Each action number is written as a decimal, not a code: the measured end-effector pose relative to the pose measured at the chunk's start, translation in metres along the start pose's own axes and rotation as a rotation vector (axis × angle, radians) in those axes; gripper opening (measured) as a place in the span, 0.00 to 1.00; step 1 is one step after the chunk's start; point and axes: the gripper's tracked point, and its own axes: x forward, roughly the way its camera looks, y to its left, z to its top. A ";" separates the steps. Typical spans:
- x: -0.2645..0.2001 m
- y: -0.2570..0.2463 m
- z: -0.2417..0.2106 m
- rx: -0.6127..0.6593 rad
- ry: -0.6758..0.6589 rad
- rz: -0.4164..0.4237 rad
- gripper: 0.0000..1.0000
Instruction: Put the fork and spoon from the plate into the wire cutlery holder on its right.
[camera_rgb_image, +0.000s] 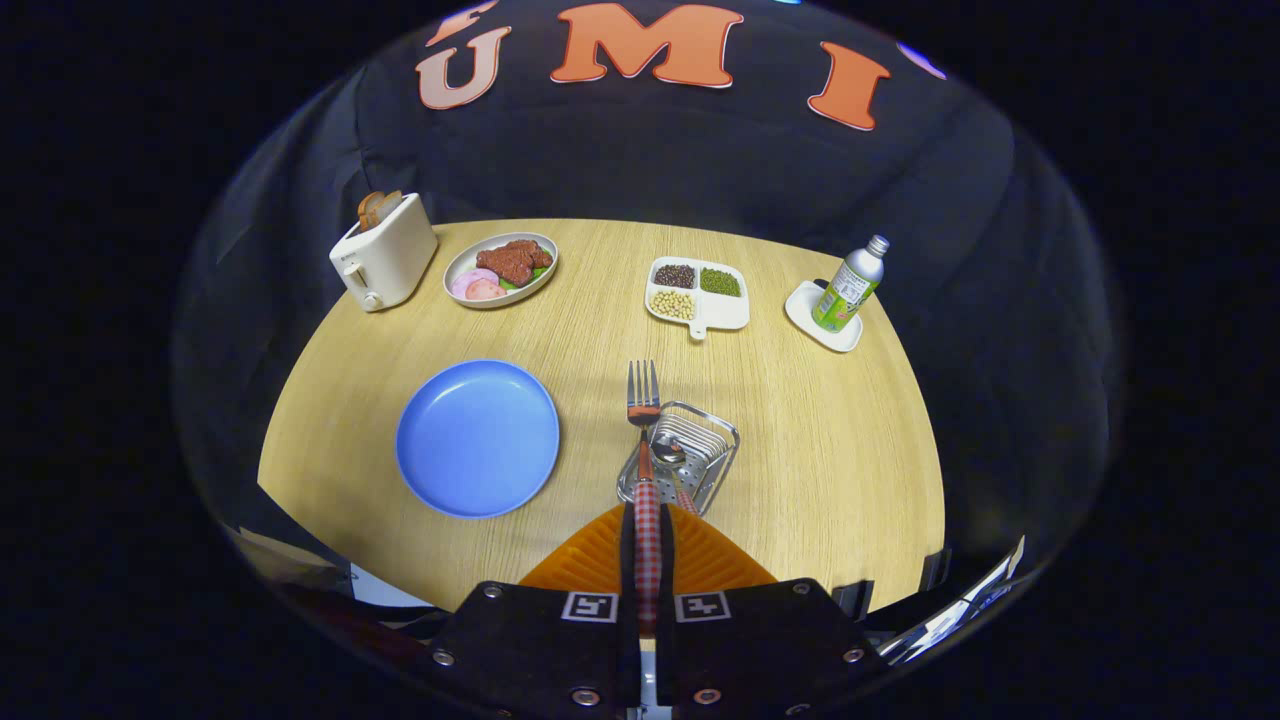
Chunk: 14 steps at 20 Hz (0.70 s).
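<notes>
Gripper (648, 545) clamped tight on fork (643, 440) handle, tines pointing ahead over wire cutlery holder (722, 440). Spoon (670, 458) already lying in holder. Blue plate (478, 438) bare, left of holder. Beyond: toaster (383, 258), food plate (500, 268), divided dish (698, 292), bottle (850, 284).

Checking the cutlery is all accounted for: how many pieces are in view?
2. The fork is clamped between the jaws, above the wire holder; the spoon lies inside it.

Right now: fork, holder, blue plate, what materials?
Fork, gripped between the gripper's fingers: shiny metal tines, checked handle, likely plastic. Wire cutlery holder: bright metal wire, probably steel; the spoon already lies in it. Blue plate: matte, uniform, looks plastic.
</notes>
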 end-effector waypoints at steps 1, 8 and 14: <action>-0.003 -0.005 -0.005 -0.025 0.030 0.000 0.06; 0.012 -0.018 -0.016 -0.077 0.239 0.076 0.06; 0.014 -0.030 -0.010 -0.124 0.335 0.090 0.06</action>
